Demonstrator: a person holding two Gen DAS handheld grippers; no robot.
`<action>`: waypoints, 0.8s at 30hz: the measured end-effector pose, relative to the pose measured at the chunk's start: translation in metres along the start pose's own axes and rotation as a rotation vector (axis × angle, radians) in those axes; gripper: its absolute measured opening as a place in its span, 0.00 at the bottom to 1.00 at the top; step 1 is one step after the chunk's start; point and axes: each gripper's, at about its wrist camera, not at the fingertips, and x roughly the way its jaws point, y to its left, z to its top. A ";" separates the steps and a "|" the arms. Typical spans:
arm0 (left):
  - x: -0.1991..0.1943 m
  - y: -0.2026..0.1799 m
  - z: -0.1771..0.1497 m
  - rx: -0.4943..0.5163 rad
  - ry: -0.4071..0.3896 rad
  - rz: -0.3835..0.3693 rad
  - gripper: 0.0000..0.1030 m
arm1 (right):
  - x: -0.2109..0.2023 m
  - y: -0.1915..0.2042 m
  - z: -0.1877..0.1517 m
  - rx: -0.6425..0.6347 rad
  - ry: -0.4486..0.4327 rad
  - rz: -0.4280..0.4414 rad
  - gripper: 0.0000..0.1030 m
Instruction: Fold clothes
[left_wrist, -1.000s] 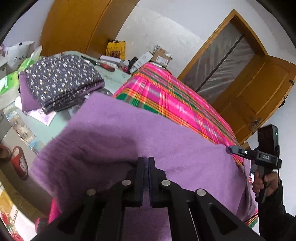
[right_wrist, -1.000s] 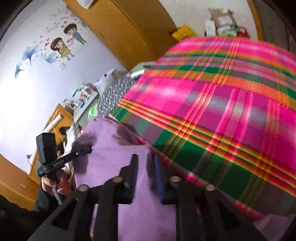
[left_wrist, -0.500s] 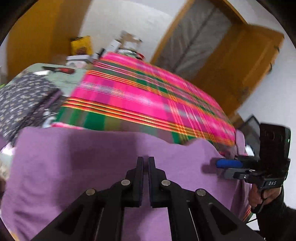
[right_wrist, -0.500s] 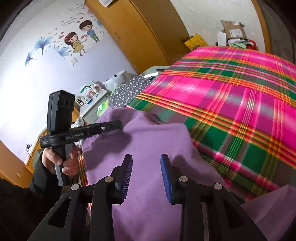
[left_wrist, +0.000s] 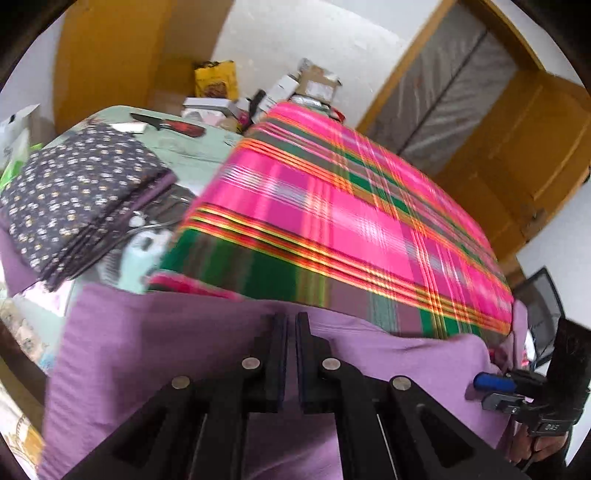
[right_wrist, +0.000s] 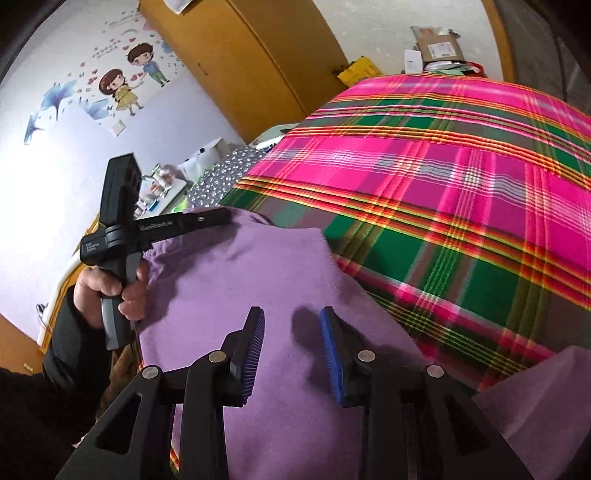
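On the near edge of the bed, over a pink and green plaid blanket (right_wrist: 461, 192), lies a purple garment (right_wrist: 266, 280), folded over so that its far edge runs across the blanket. The left gripper (left_wrist: 291, 325) has its jaws pressed together, and the purple cloth lies around and under their tips; whether a fold is pinched between them cannot be told from its own view. In the right wrist view the same gripper (right_wrist: 221, 218) reaches level over the far corner of the garment, held by a hand (right_wrist: 110, 288) in a dark sleeve. The right gripper (right_wrist: 291, 325) hangs above the middle of the garment with its blue pads (right_wrist: 332, 354) spread apart and nothing between them; its jaws have just been opening. To the left of the bed, a pile of folded dark dotted cloth (left_wrist: 74, 192) rests on a pale green table (left_wrist: 192, 147), well apart from the garment.
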 end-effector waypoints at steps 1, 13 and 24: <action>-0.009 0.006 -0.002 -0.012 -0.023 -0.001 0.03 | -0.001 0.001 -0.001 -0.002 -0.004 -0.001 0.31; -0.085 0.049 -0.060 -0.064 -0.184 -0.003 0.03 | 0.002 0.036 0.010 -0.055 -0.051 0.025 0.33; -0.087 0.060 -0.095 0.000 -0.152 0.066 0.03 | 0.053 0.070 0.009 -0.173 0.087 0.020 0.28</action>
